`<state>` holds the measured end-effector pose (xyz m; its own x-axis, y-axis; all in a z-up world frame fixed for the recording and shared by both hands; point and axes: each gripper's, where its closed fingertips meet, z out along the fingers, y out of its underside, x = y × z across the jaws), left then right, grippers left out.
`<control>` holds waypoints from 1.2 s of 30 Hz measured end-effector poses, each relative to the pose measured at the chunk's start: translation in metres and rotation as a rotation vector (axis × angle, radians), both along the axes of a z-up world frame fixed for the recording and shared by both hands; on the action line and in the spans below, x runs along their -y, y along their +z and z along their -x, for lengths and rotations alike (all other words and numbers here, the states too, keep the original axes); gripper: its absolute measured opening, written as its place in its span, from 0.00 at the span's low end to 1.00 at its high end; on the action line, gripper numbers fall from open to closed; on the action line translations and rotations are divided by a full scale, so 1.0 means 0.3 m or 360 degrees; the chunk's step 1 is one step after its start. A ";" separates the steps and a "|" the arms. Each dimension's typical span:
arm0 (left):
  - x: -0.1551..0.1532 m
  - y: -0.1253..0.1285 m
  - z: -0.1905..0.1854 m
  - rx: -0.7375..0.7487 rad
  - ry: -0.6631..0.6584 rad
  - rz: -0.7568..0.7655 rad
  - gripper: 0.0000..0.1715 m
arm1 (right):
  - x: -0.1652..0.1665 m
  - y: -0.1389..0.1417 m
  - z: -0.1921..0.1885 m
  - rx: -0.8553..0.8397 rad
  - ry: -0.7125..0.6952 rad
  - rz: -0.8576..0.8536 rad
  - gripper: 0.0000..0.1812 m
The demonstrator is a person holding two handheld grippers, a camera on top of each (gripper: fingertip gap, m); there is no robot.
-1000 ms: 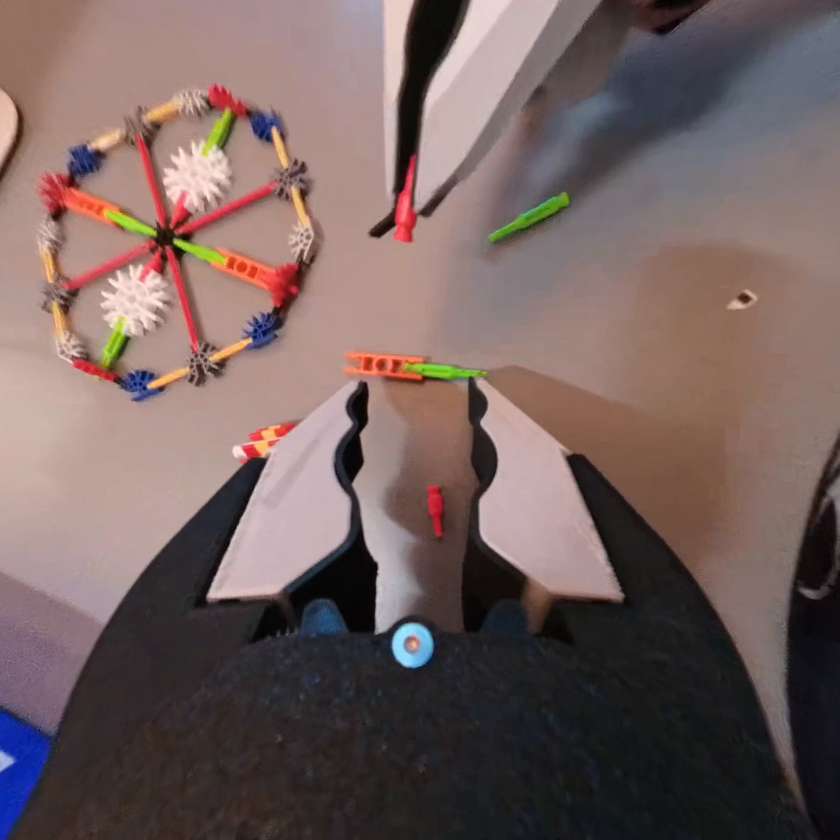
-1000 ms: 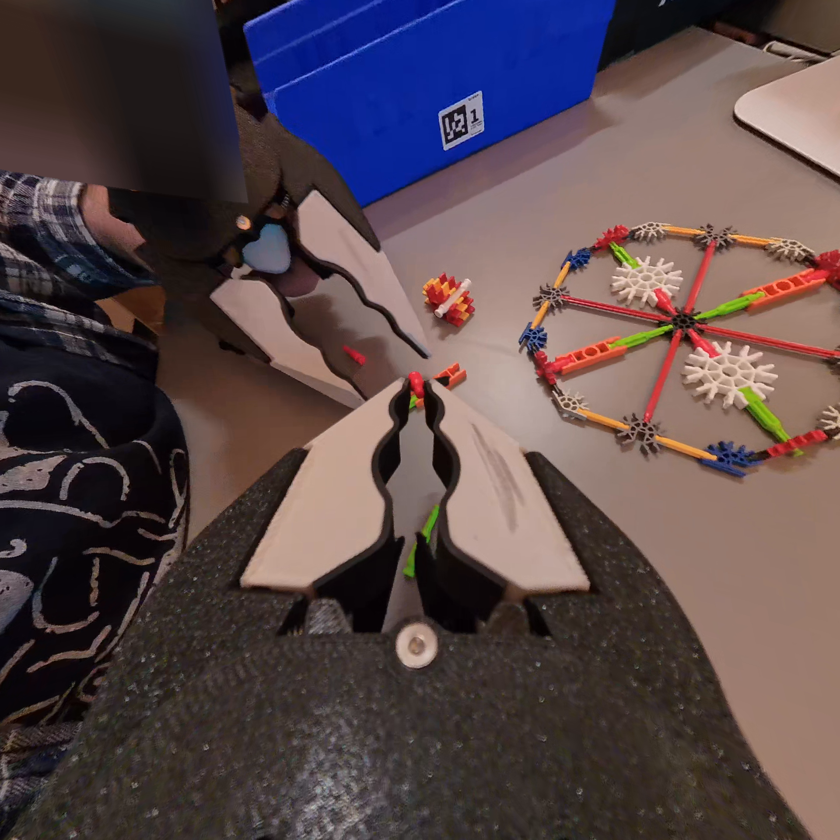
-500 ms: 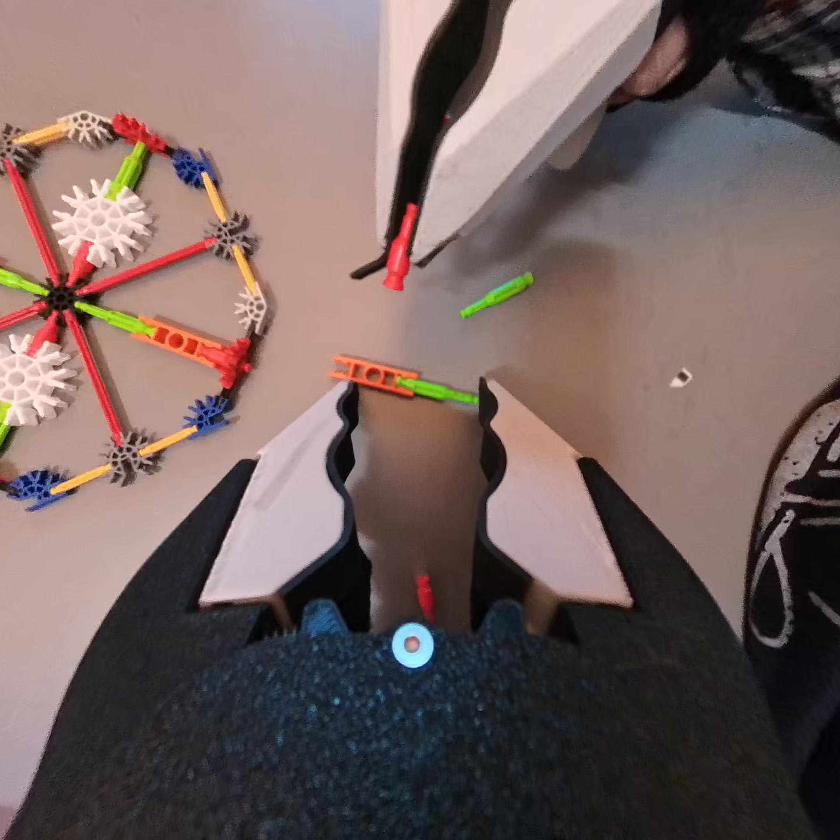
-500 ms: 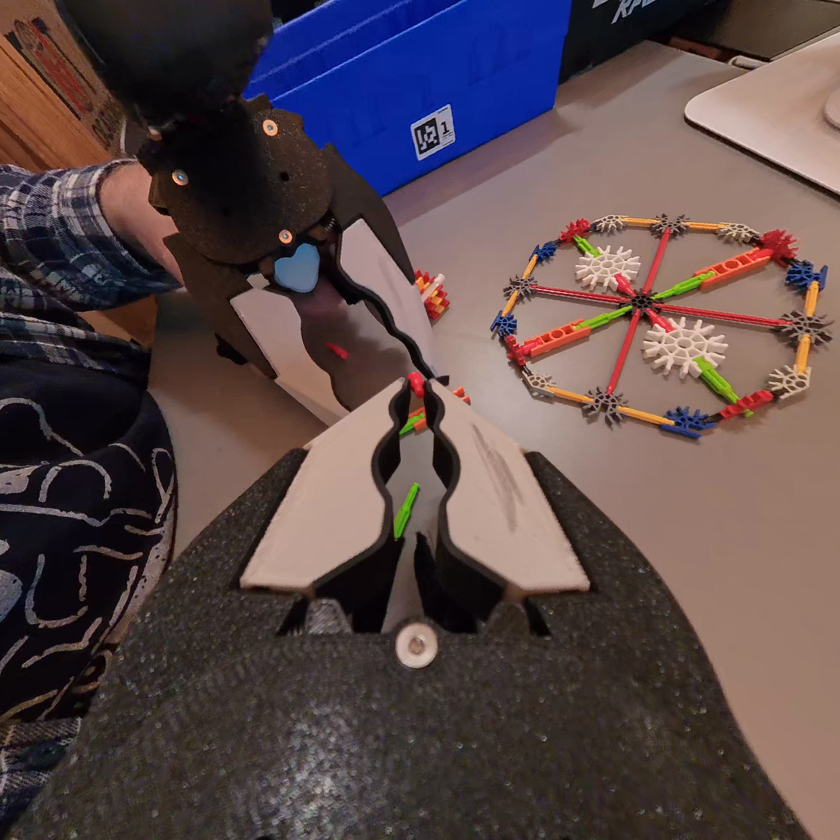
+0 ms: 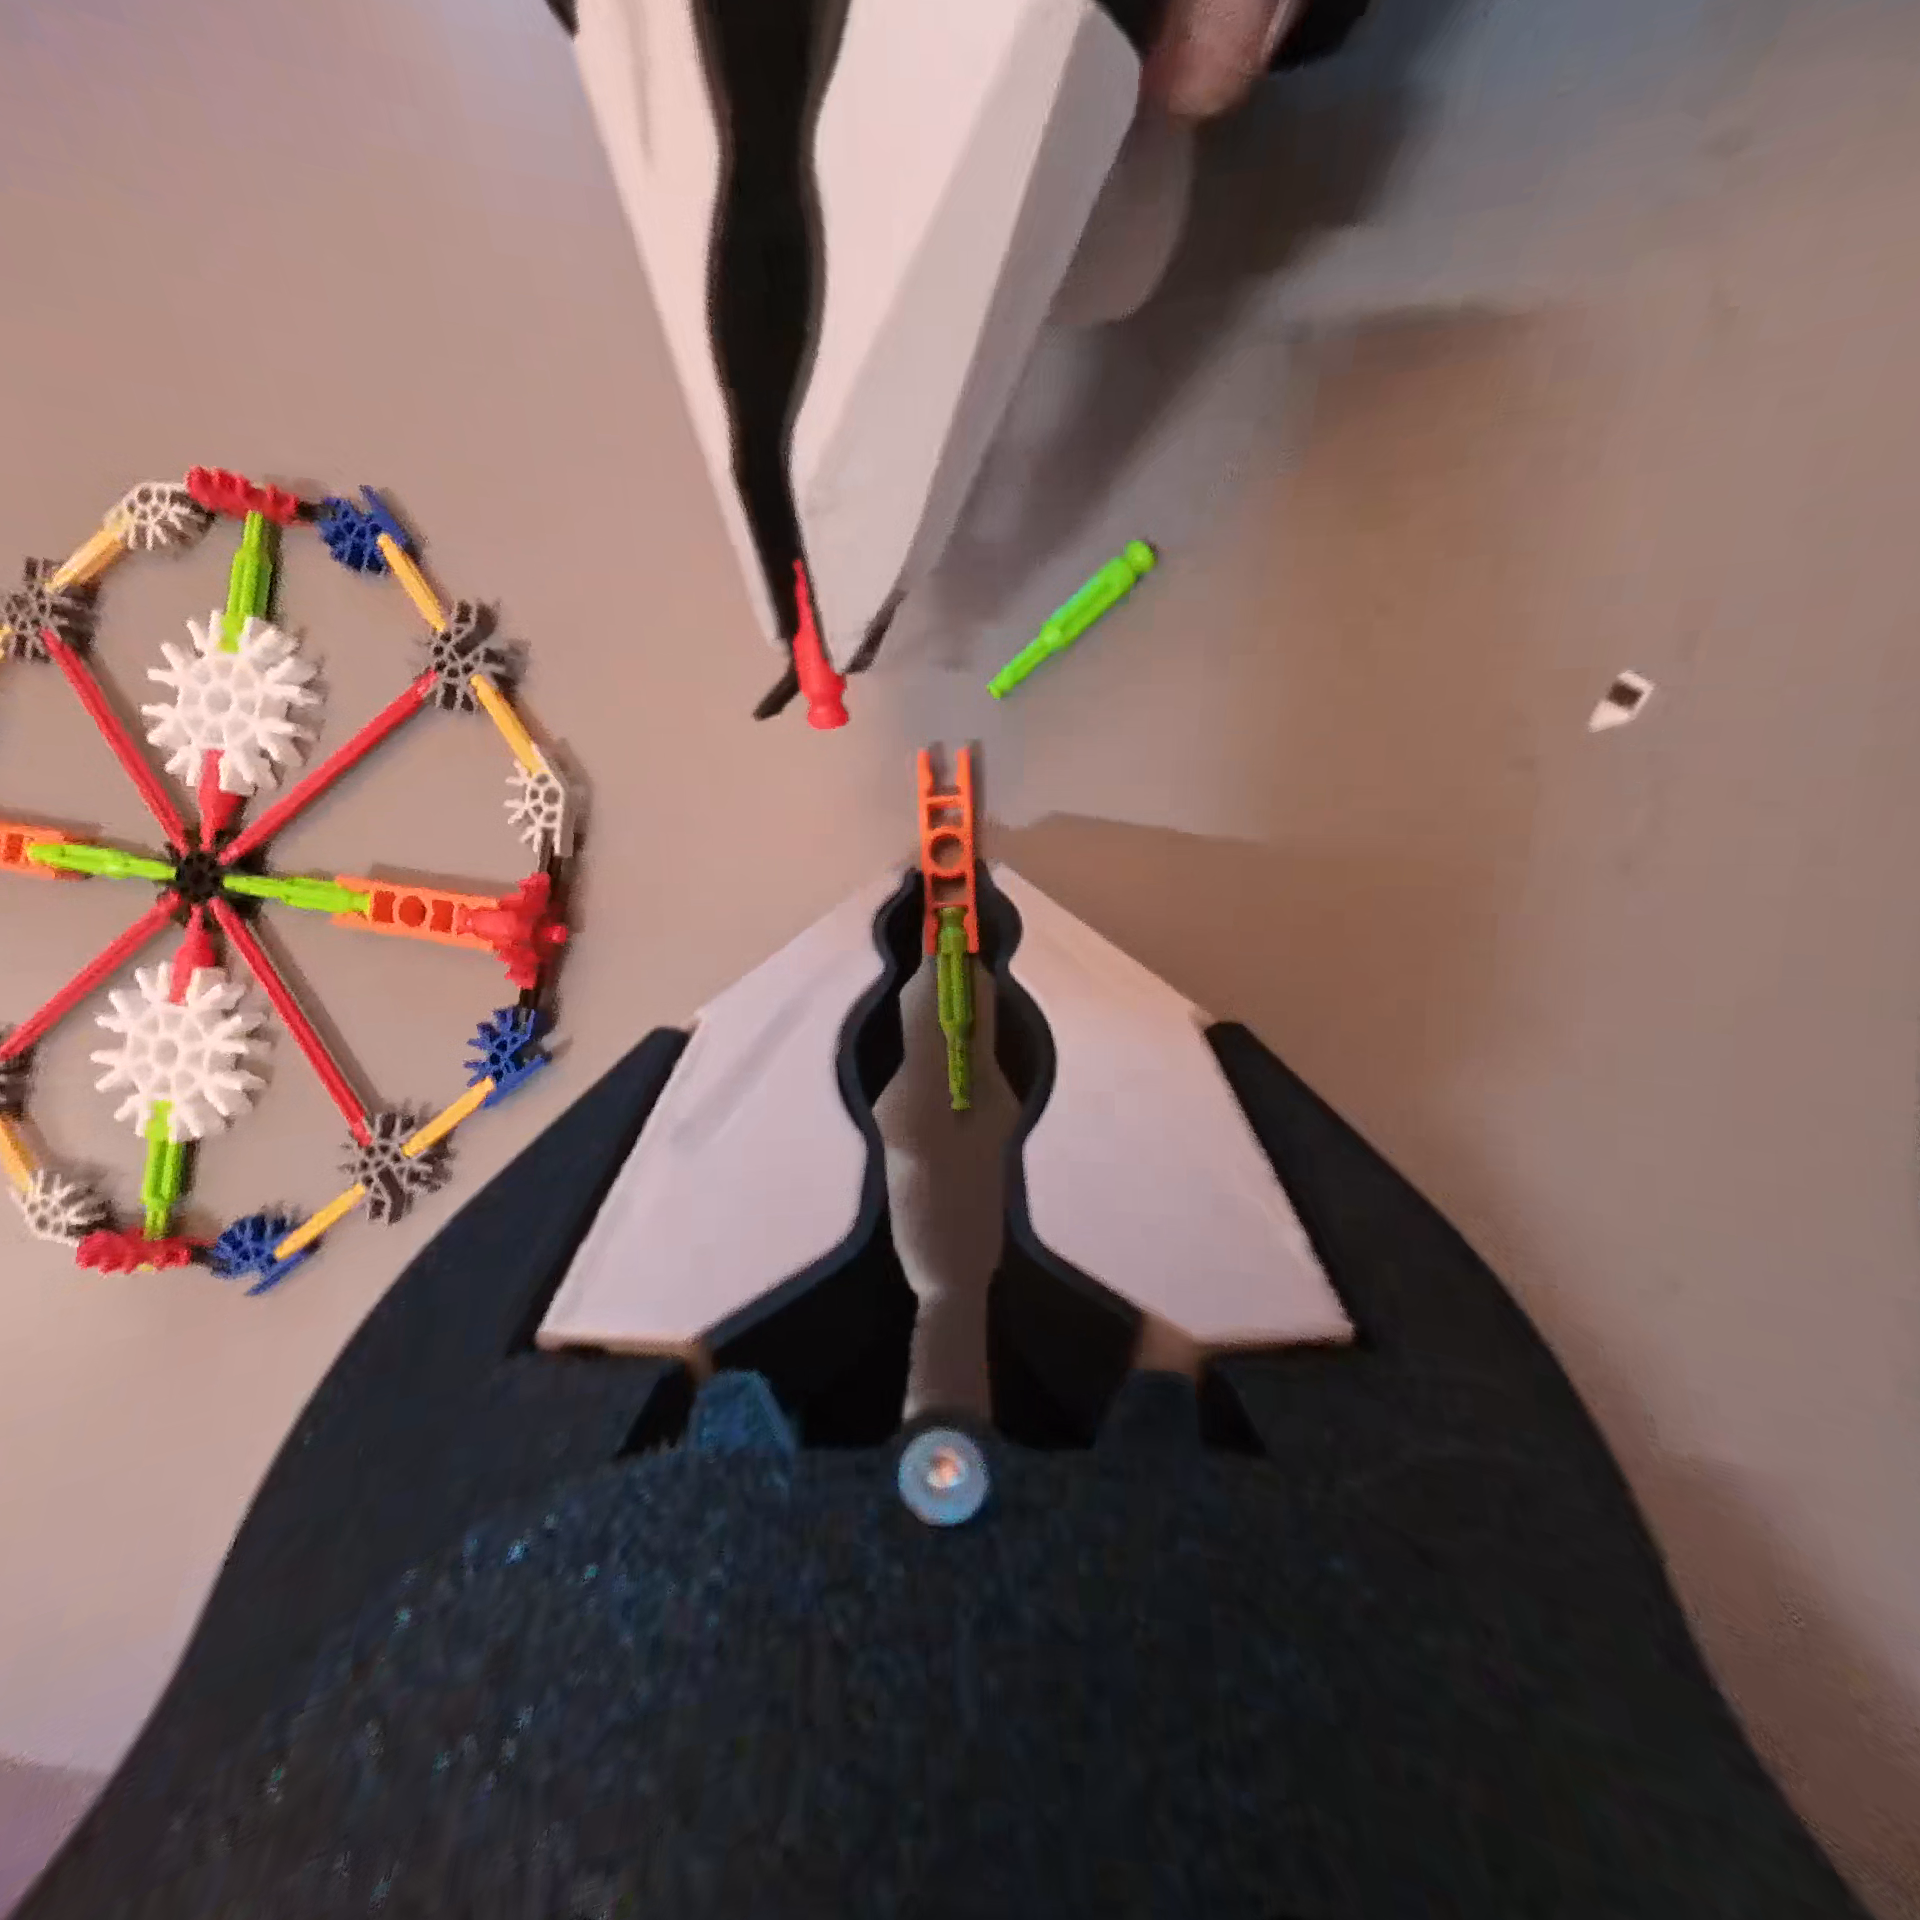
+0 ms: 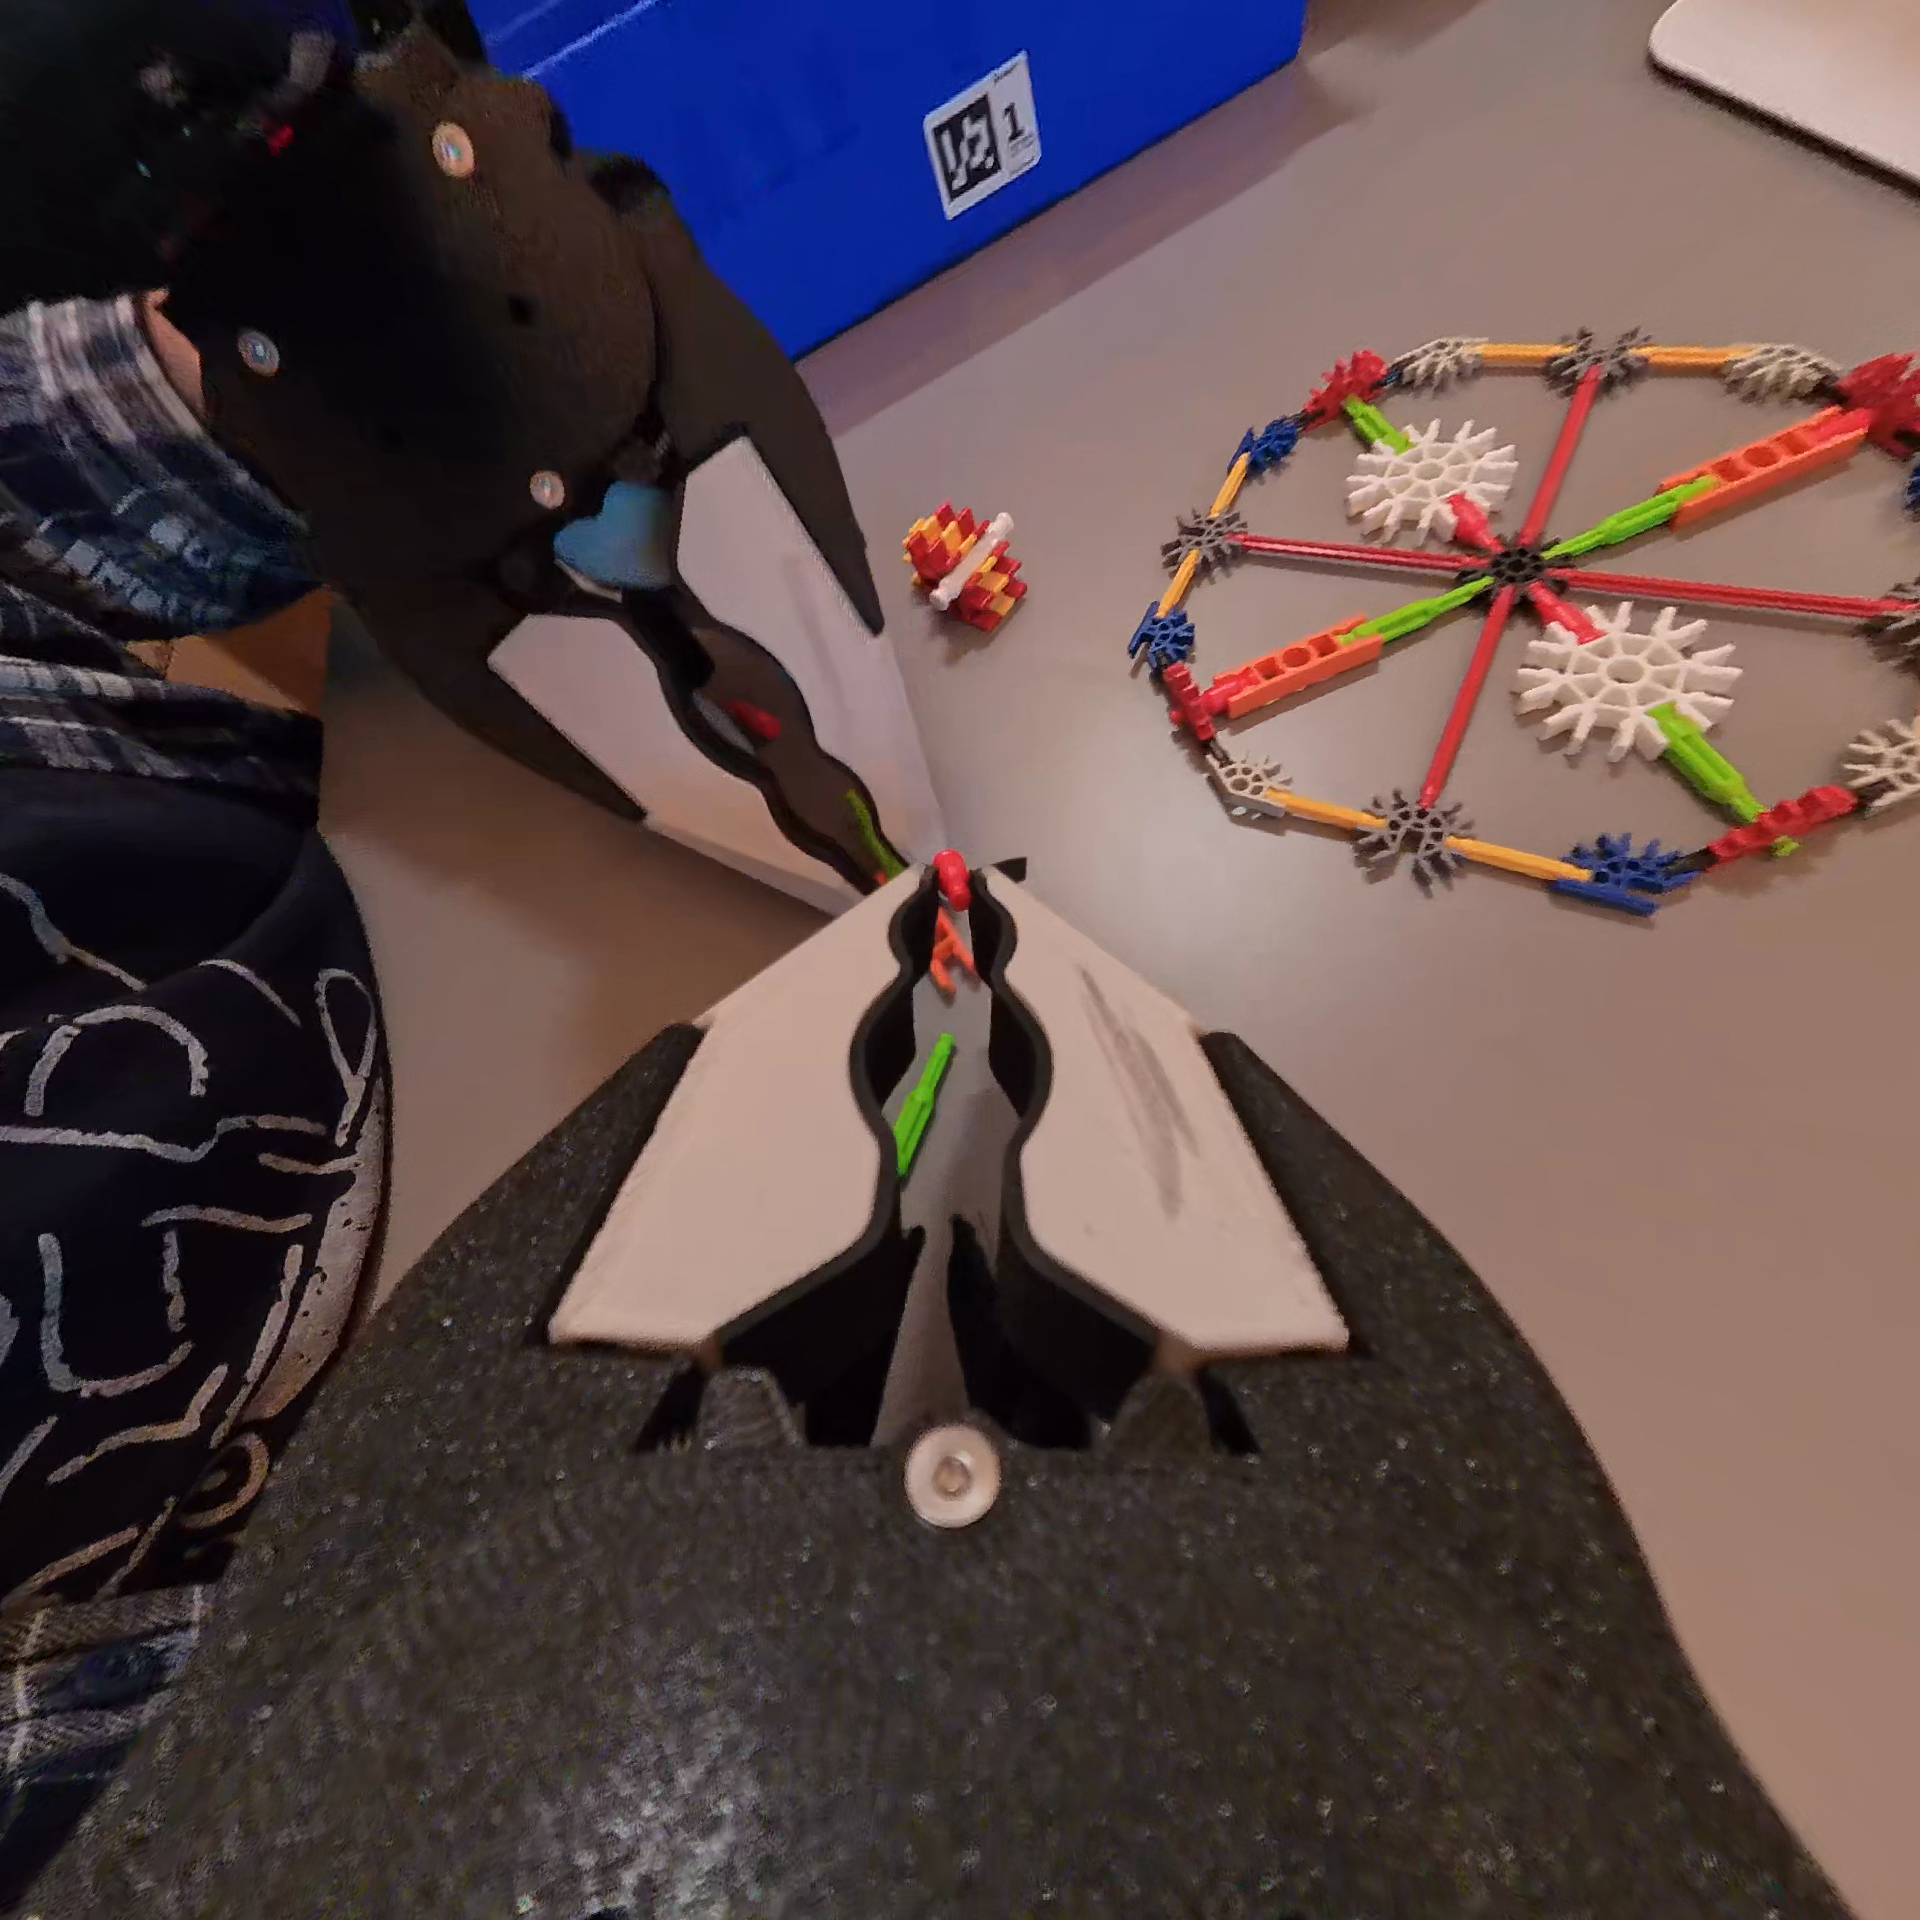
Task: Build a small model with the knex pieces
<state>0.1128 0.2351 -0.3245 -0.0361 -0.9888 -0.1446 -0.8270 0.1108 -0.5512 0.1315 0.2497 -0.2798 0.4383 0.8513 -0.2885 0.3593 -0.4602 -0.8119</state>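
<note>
Left tongs (image 5: 943,883): clamped on an orange ladder-shaped plastic connector (image 5: 945,842) with a green plastic rod (image 5: 954,1013) plugged into its near end; the orange end stuck out past the tips.
Right tongs (image 6: 951,883): pinched on a short red plastic rod (image 5: 816,665), its flared end poking out just beside the orange connector.
Gap: the red rod and connector looked apart, though blur made contact hard to rule out.
Counter (image 5: 1455,935): grey, carrying a loose green plastic rod (image 5: 1070,618), a flat many-coloured spoked wheel of rods and snowflake connectors (image 5: 208,878), and a small red-and-yellow connector cluster (image 6: 966,571).
Beyond: a blue plastic bin (image 6: 883,135) behind the left tongs.
</note>
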 end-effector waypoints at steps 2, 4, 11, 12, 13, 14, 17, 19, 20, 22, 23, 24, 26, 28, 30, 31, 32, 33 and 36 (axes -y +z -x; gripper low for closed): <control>-0.001 0.000 0.020 -0.0029 -0.0015 -0.0001 0.05 | 0.019 -0.014 0.007 0.0029 0.0034 0.0035 0.02; -0.002 0.000 0.035 -0.0040 -0.0036 -0.0021 0.05 | 0.035 -0.022 0.019 0.0042 0.0066 0.0045 0.02; -0.004 0.000 0.056 -0.0031 -0.0097 -0.0031 0.05 | 0.042 -0.068 0.053 0.0152 0.0085 0.0053 0.02; -0.004 0.000 0.055 -0.0026 -0.0097 -0.0032 0.05 | 0.042 -0.069 0.059 0.0155 0.0086 0.0043 0.02; -0.004 0.001 0.055 -0.0021 -0.0102 -0.0036 0.05 | 0.041 -0.073 0.061 0.0168 0.0079 0.0041 0.02; -0.004 0.000 0.055 -0.0015 -0.0098 -0.0030 0.05 | 0.041 -0.083 0.060 0.0194 0.0079 0.0040 0.02; -0.004 0.000 0.054 0.0009 -0.0084 -0.0003 0.05 | 0.039 -0.110 0.059 0.0272 0.0072 0.0022 0.03; -0.004 0.000 0.055 0.0018 -0.0079 0.0006 0.05 | 0.038 -0.108 0.062 0.0281 0.0069 0.0005 0.03; -0.004 0.000 0.055 0.0020 -0.0076 0.0011 0.05 | 0.035 -0.107 0.063 0.0281 0.0065 -0.0007 0.03; -0.004 0.000 0.055 0.0023 -0.0074 0.0015 0.05 | 0.040 -0.119 0.060 0.0326 0.0078 -0.0011 0.03; -0.004 0.000 0.054 0.0024 -0.0072 0.0018 0.05 | 0.042 -0.129 0.058 0.0368 0.0083 -0.0021 0.03; -0.004 0.000 0.054 0.0025 -0.0072 0.0021 0.05 | 0.041 -0.135 0.058 0.0401 0.0083 -0.0038 0.03; -0.004 0.000 0.054 0.0024 -0.0077 0.0020 0.05 | 0.038 -0.136 0.059 0.0437 0.0083 -0.0070 0.03; -0.004 0.000 0.054 0.0022 -0.0078 0.0023 0.05 | 0.035 -0.133 0.059 0.0442 0.0080 -0.0080 0.03; -0.004 -0.001 0.054 0.0023 -0.0082 0.0021 0.05 | 0.039 -0.134 0.059 0.0450 0.0098 -0.0079 0.04; -0.004 0.000 0.054 0.0023 -0.0084 0.0019 0.05 | 0.039 -0.131 0.057 0.0455 0.0104 -0.0092 0.04; -0.004 0.000 0.054 0.0022 -0.0087 0.0016 0.05 | 0.041 -0.125 0.056 0.0455 0.0110 -0.0100 0.05; -0.004 0.000 0.054 0.0022 -0.0092 0.0014 0.05 | 0.042 -0.115 0.056 0.0453 0.0122 -0.0116 0.05; -0.004 -0.001 0.053 0.0019 -0.0101 0.0017 0.05 | 0.038 -0.093 0.058 0.0474 0.0150 -0.0179 0.04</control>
<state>0.0968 0.2363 -0.3246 -0.0970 -0.9861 -0.1347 -0.8119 0.1567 -0.5624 0.1140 0.2382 -0.3075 0.4068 0.9114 -0.0616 0.6255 -0.3271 -0.7084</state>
